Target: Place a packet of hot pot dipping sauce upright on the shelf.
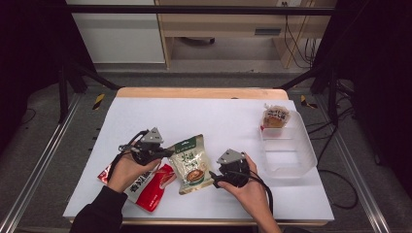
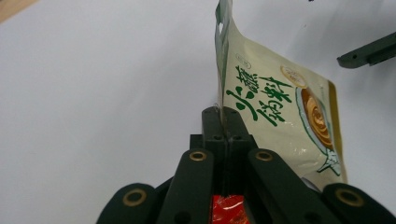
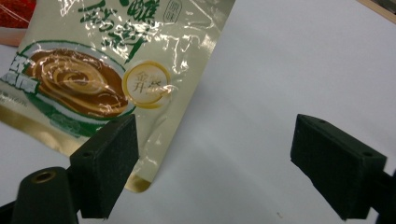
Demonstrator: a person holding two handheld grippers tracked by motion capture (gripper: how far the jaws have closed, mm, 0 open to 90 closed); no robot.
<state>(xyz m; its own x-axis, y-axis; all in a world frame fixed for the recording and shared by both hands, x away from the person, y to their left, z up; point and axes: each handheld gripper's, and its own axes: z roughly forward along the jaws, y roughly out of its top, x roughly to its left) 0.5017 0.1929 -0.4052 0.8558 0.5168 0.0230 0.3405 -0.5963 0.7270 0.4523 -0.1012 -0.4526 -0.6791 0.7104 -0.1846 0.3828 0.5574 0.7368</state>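
The left gripper [image 1: 167,153] has its jaws pressed together on the left edge of a cream and green pouch [image 1: 192,164], near the pouch's top corner. In the left gripper view the two black fingers [image 2: 212,122] meet with the thin edge of the pouch [image 2: 275,116] caught between them, and the rest of the pouch spreads away to the right of the jaws, its printed face with the green lettering turned toward the camera. Below the linkage a bit of a red packet [image 2: 226,210] shows.

In the high view the pouch sits near the front middle of the white table [image 1: 218,121], between the two hands, with the red packet [image 1: 153,189] just left of it under the left hand [image 1: 127,171].

The right gripper [image 1: 216,178] rests beside the pouch's lower right corner, jaws spread wide. In the right gripper view its left finger [image 3: 105,163] overlaps the pouch's bottom edge [image 3: 102,70], while the right finger stands well apart over bare table; nothing is clamped.

A clear plastic tub [image 1: 291,160] stands at the right of the table, a small wrapped snack [image 1: 275,117] at its far end.
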